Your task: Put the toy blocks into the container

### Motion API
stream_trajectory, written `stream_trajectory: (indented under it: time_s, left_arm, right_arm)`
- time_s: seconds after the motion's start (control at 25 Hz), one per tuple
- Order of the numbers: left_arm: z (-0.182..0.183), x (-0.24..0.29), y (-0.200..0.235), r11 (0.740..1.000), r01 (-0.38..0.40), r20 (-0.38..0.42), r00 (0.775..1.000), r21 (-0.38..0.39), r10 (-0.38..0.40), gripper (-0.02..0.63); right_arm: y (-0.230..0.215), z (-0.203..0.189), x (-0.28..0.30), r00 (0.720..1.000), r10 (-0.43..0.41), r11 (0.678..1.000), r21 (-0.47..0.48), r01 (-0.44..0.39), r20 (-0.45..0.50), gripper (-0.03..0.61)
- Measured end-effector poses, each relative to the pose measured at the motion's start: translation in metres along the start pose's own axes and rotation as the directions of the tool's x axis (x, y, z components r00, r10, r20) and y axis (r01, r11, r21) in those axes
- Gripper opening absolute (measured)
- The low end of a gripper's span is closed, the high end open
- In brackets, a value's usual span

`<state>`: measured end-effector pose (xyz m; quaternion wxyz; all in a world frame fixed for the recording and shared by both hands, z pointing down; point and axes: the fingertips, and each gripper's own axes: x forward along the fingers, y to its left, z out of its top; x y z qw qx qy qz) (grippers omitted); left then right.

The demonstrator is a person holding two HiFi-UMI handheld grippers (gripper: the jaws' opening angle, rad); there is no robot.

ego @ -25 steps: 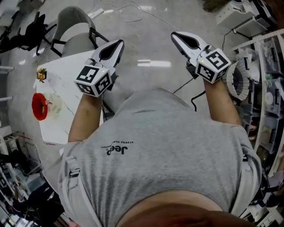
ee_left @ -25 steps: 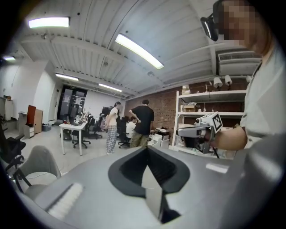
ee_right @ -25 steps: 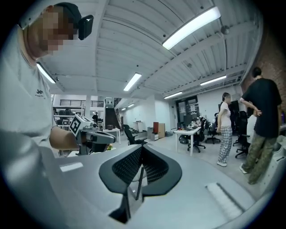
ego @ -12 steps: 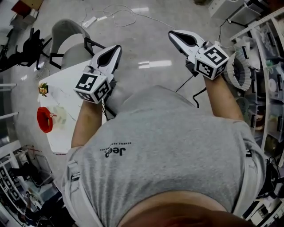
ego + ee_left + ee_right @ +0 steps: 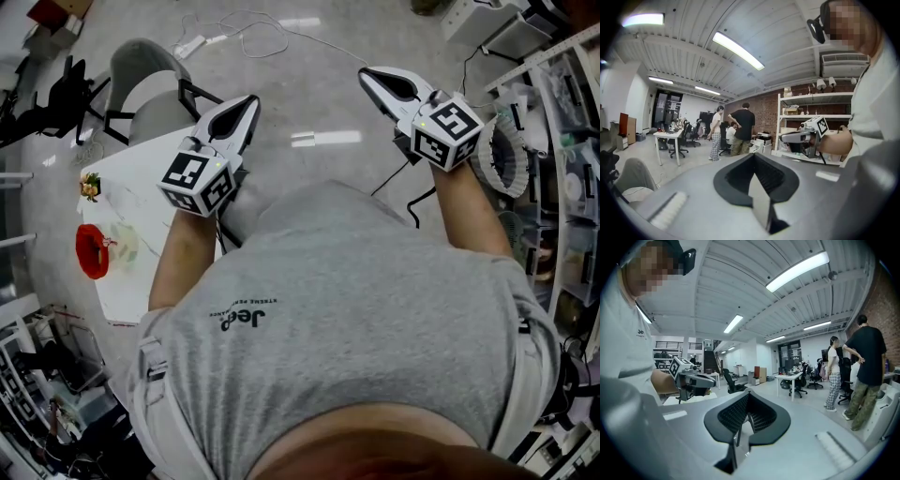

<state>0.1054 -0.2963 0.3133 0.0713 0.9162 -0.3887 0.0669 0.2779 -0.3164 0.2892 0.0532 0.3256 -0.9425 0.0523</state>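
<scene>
I hold both grippers raised in front of the chest, away from the table. The left gripper (image 5: 246,105) (image 5: 754,164) is shut with nothing in it. The right gripper (image 5: 372,77) (image 5: 747,401) is also shut and empty. Each shows in the other's view: the right gripper (image 5: 802,137) and the left gripper (image 5: 693,379) point out into the room. Down at the far left of the head view stands a white table (image 5: 141,159). On it are a red container (image 5: 91,251) and a small colourful toy block (image 5: 90,186), both well apart from the grippers.
A grey chair (image 5: 148,77) stands behind the table. Cables (image 5: 253,28) lie on the shiny floor. Shelves with bins (image 5: 562,187) line the right side. Two people (image 5: 740,127) stand further off by desks and office chairs.
Both grippers stay raised and shut with nothing in them. The head view has shifted a little, so the table and red container sit slightly lower in the picture.
</scene>
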Motion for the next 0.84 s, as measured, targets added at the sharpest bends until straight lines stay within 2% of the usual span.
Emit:
stream_trajectory:
  time_s: [0.84]
  left_arm:
    - [-0.0022,-0.0043,-0.0042,1.0,-0.002,0.01,1.0,-0.014,0.002,0.058]
  right_arm:
    - [0.0066,-0.0075,-0.0066,1.0,0.009,1.0,-0.017,-0.009,-0.019,0.002]
